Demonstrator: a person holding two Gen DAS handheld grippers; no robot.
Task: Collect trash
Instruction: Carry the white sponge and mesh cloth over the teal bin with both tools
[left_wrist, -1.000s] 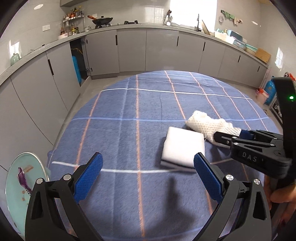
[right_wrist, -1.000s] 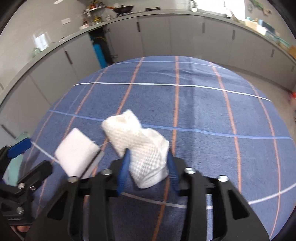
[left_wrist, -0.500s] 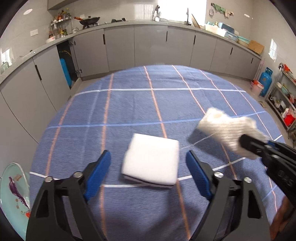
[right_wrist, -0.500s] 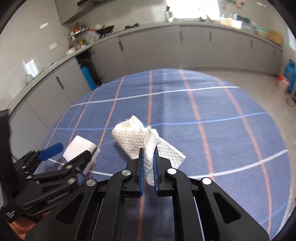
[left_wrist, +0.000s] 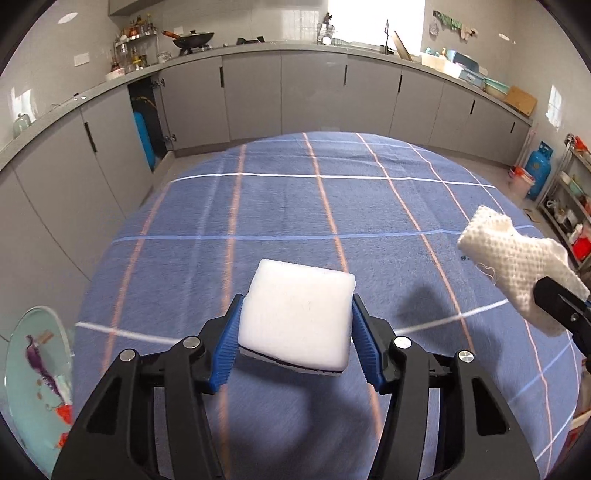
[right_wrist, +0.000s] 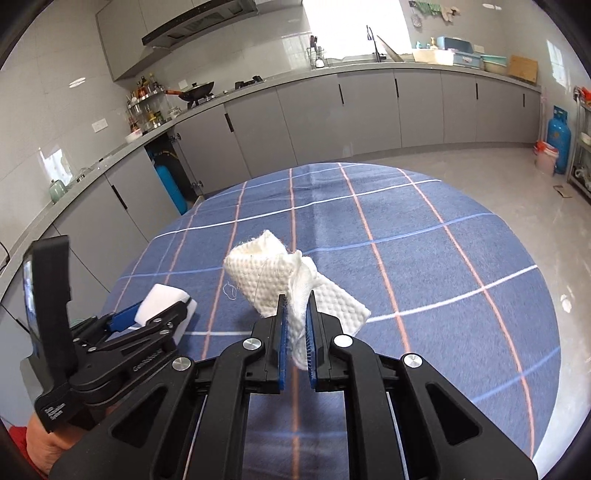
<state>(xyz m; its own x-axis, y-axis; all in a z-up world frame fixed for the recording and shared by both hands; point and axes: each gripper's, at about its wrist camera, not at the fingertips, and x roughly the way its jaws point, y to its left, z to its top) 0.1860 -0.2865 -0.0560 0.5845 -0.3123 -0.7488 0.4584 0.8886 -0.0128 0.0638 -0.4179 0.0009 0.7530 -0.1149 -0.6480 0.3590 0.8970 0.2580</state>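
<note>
My left gripper (left_wrist: 295, 332) is shut on a white sponge pad (left_wrist: 297, 312) with a dark underside and holds it just above the blue checked tablecloth (left_wrist: 314, 206). My right gripper (right_wrist: 295, 325) is shut on a crumpled white textured cloth (right_wrist: 273, 277) and holds it in the air above the table. The cloth (left_wrist: 517, 264) also shows at the right of the left wrist view, and the sponge pad (right_wrist: 162, 299) in the left gripper (right_wrist: 147, 317) shows at the left of the right wrist view.
A round table with the blue checked cloth (right_wrist: 406, 258) fills the middle. A pale green bin lid with stains (left_wrist: 35, 369) sits low at the left. Grey kitchen cabinets (left_wrist: 314, 96) run behind. A blue gas cylinder (right_wrist: 557, 138) stands at the far right.
My left gripper moved onto the sponge pad, closed on it and raised it. My right gripper closed on the cloth and lifted it up and to the right.
</note>
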